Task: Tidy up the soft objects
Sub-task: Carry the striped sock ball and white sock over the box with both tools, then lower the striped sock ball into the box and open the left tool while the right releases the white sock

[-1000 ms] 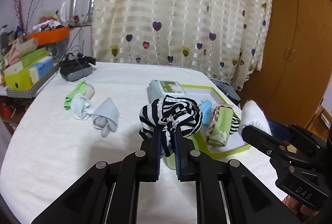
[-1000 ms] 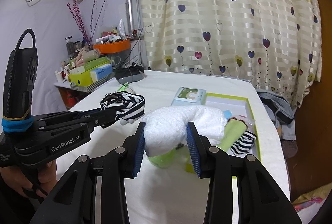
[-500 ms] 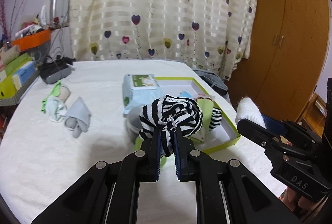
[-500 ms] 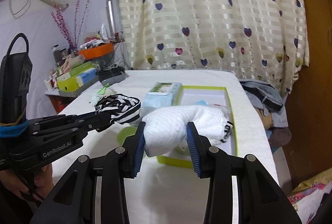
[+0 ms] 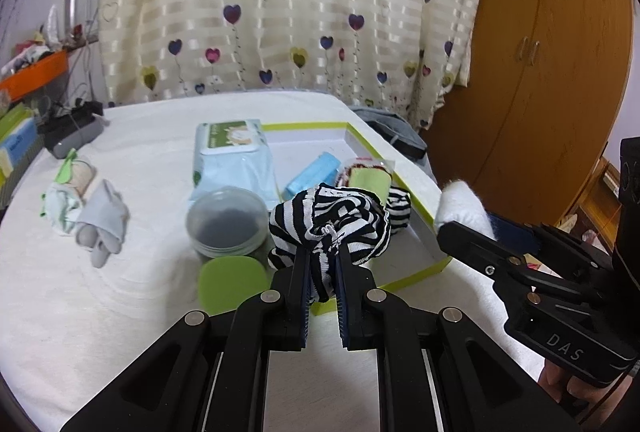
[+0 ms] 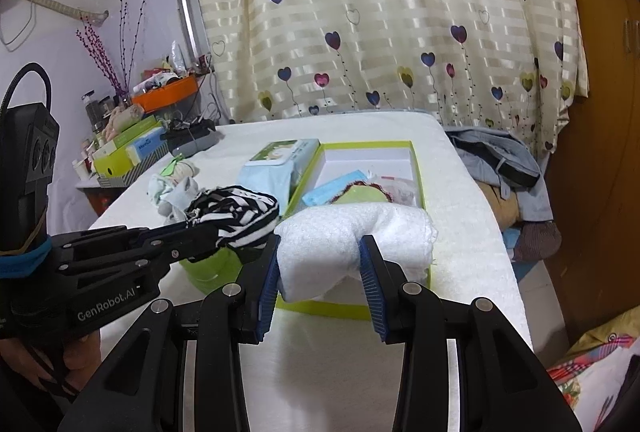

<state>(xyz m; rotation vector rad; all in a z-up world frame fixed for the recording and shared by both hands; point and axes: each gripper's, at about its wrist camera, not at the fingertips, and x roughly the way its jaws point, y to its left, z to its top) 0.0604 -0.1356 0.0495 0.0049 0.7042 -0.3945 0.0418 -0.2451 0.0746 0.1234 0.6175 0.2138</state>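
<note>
My left gripper (image 5: 322, 264) is shut on a black-and-white striped cloth (image 5: 336, 220), held above the near corner of the green-rimmed white box (image 5: 416, 276). In the right wrist view that striped cloth (image 6: 236, 209) hangs at the left. My right gripper (image 6: 320, 264) is shut on a rolled white towel (image 6: 352, 240), just above the box's near edge (image 6: 320, 310). The towel's end (image 5: 460, 203) also shows in the left wrist view. Inside the box lie a blue pack (image 5: 316, 175), a green roll (image 5: 370, 181) and a striped piece (image 5: 400, 209).
A wipes pack (image 5: 230, 155) and a lidless jar (image 5: 228, 226) with its green lid (image 5: 234, 278) sit left of the box. Small rolled socks (image 5: 100, 220) lie further left. Clothes (image 6: 504, 167) pile beyond the bed's right edge. Shelf clutter (image 6: 132, 147) stands far left.
Both grippers have moved right and closer to the green-rimmed box, sinking a little, each still carrying its cloth. The box and jar now appear nearer and more central.
</note>
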